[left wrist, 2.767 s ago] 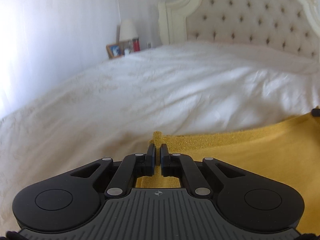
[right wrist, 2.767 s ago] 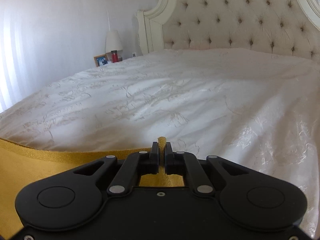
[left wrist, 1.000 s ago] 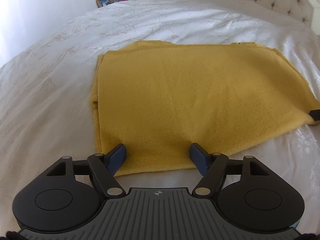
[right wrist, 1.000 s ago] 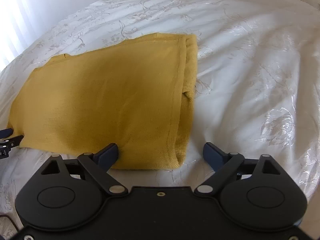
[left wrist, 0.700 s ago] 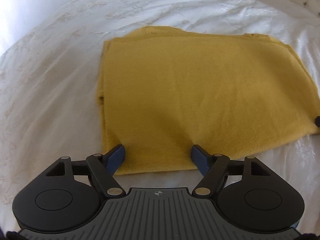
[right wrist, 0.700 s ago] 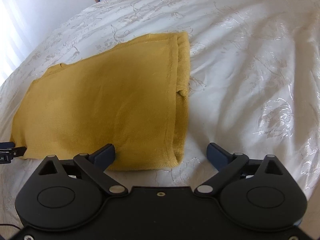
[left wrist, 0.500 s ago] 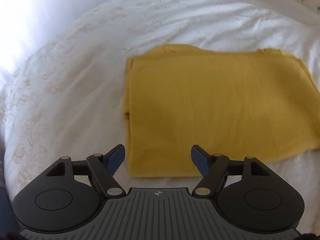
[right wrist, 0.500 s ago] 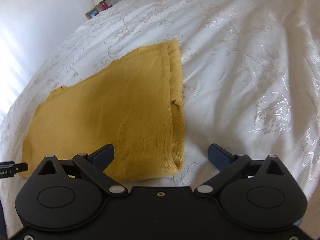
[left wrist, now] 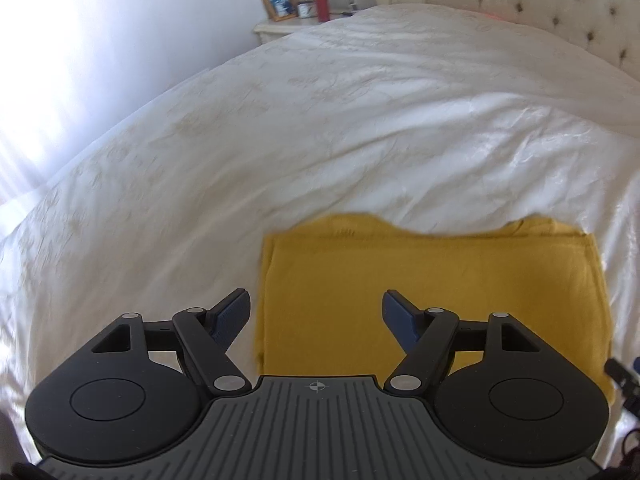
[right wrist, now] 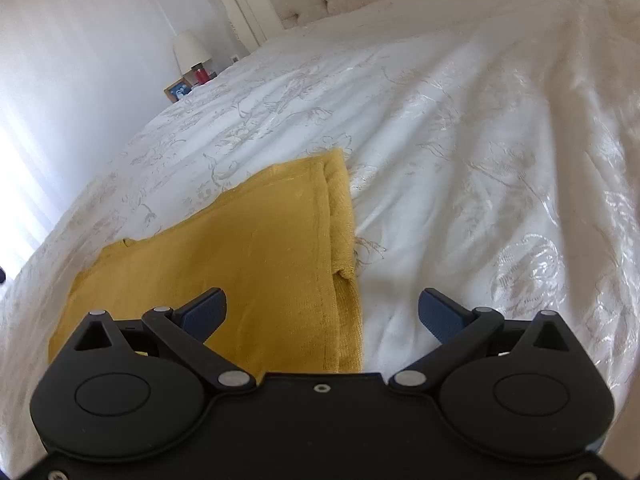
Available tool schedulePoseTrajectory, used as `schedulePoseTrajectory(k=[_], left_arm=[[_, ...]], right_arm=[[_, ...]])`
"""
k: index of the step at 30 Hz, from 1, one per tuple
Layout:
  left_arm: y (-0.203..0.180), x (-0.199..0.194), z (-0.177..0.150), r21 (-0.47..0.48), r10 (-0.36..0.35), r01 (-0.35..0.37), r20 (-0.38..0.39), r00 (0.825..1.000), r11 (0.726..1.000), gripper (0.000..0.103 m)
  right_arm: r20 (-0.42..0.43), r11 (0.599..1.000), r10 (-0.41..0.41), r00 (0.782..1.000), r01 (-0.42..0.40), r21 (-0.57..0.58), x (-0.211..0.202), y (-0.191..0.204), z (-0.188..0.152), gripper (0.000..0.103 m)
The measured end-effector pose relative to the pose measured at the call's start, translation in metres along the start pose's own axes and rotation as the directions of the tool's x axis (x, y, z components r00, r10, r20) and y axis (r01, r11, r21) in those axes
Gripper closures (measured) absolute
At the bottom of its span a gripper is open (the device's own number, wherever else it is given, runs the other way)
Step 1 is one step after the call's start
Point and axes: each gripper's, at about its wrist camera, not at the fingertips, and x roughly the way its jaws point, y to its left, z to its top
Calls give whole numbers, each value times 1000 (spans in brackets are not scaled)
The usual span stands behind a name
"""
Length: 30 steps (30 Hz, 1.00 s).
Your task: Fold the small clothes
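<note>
The yellow cloth's [left wrist: 432,280] near edge hides behind the left gripper's [left wrist: 316,316] body; the photo frame's [left wrist: 279,5] picture is too small to read.

White embroidered bed [left wrist: 360,128] carries a folded yellow garment [left wrist: 432,280], lying flat

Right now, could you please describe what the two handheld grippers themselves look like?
Both are matte black with round side discs and silver pivot pins. Each linkage ends in two dark blue textured fingers. The left gripper has a grey ribbed centre plate with a small crosshair mark; the right gripper has a plain black plate with screws.
</note>
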Motion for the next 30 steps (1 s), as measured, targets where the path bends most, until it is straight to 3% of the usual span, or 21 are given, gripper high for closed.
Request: schedulePoseTrajectory(k=[4, 8, 12, 19, 23, 26, 30], left_arm=[[-3, 9, 9, 20, -43, 42, 38, 998, 999, 31], [7, 19, -10, -24, -118, 120, 87, 989, 992, 31], [22, 50, -25, -40, -198, 200, 50, 979, 979, 31], [68, 84, -35, -195, -340, 356, 113, 934, 914, 31], [87, 97, -40, -208, -372, 394, 139, 918, 895, 31], [98, 112, -40, -206, -365, 383, 123, 923, 900, 31], [114, 122, -48, -225, -375, 392, 117, 920, 892, 31]], right_arm=[[46, 996, 21, 999, -17, -85, -4, 12, -3, 1], [99, 986, 60, 993, -43, -164, -12, 25, -5, 1], [174, 965, 110, 979, -64, -253, -31, 36, -10, 1], [194, 953, 97, 976, -35, -301, -32, 44, -10, 1], [194, 945, 167, 967, -101, -311, -28, 57, -5, 1], [191, 925, 198, 961, -118, -362, -24, 77, -5, 3], [103, 914, 237, 966, -186, -361, 3, 108, 5, 52]])
